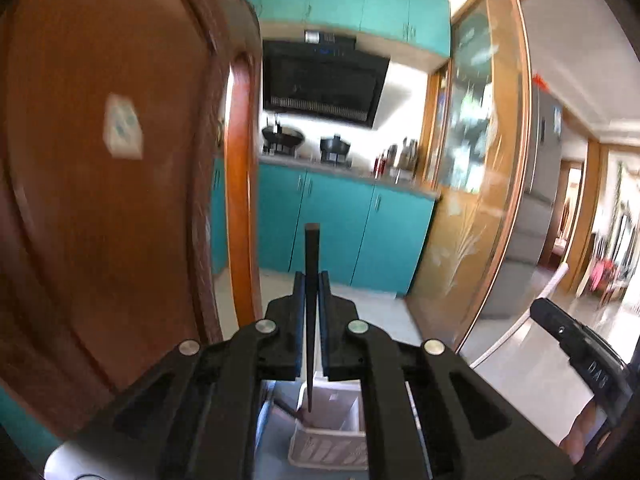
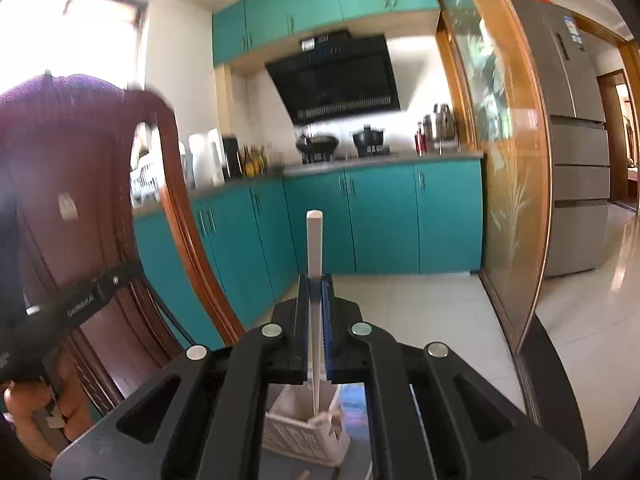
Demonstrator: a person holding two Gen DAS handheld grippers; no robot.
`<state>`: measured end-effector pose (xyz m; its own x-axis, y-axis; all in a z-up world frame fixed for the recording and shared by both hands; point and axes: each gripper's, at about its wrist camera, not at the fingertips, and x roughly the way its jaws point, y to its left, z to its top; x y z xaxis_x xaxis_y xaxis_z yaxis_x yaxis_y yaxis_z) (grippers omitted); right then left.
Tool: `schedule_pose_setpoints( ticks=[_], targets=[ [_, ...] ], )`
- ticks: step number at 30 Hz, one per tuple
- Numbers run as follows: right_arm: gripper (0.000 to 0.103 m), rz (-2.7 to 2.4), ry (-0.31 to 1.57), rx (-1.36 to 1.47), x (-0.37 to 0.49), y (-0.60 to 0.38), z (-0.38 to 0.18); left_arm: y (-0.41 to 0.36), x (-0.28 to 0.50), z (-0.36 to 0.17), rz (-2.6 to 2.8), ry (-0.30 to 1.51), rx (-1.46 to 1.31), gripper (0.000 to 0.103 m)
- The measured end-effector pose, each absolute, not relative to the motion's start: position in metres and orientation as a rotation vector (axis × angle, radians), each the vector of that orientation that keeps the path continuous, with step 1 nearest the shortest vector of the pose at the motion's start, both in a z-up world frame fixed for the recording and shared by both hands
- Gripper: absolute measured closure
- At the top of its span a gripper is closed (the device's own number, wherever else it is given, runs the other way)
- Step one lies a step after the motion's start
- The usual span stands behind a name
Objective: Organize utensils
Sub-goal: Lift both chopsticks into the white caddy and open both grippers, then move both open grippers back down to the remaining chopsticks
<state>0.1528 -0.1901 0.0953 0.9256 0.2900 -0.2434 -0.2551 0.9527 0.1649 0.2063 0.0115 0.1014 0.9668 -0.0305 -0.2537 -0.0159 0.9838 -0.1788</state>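
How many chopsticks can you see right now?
2. A black chopstick stands pinched in the left gripper, a white chopstick in the right gripper. More may hide in the basket below.

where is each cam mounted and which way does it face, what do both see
Left wrist: sits on the left gripper, looking along its fingers at the teal cabinets; shows a black chopstick clamped, and the right gripper at right.
Right wrist: sits on the right gripper, facing the stove counter; shows a white chopstick clamped.
Shared: range hood, both pots, white utensil basket below.
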Motion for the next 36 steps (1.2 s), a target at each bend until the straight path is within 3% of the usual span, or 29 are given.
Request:
schedule_pose_setpoints(
  ticks=[10,13,18,28,31,36],
  targets=[
    [0.095,0.304,0.347,0.094,0.171,-0.173,0.066,-0.012,0.220,0.067,-0.005,0.345,-0.088,0.096],
    [0.091,0.304,0.342,0.091,0.168,-0.175,0.069,-0.012,0.218,0.064,-0.011,0.355,-0.089,0.096],
    [0.075,0.317,0.300,0.079,0.153,-0.178,0.079,-0.014,0.217,0.063,-0.013,0.357,-0.069,0.096],
    [0.072,0.473,0.320,-0.005,0.119,-0.187,0.049,-0.020,0.200,0.052,-0.039,0.341,-0.030,0.075],
    [0.072,0.511,0.440,-0.058,0.123,-0.186,0.006,-0.021,0.184,0.043,-0.079,0.279,-0.032,0.075],
    [0.072,0.407,0.853,-0.069,0.174,-0.177,-0.086,-0.030,0.171,0.015,-0.148,0.275,0.020,0.075]
  ],
)
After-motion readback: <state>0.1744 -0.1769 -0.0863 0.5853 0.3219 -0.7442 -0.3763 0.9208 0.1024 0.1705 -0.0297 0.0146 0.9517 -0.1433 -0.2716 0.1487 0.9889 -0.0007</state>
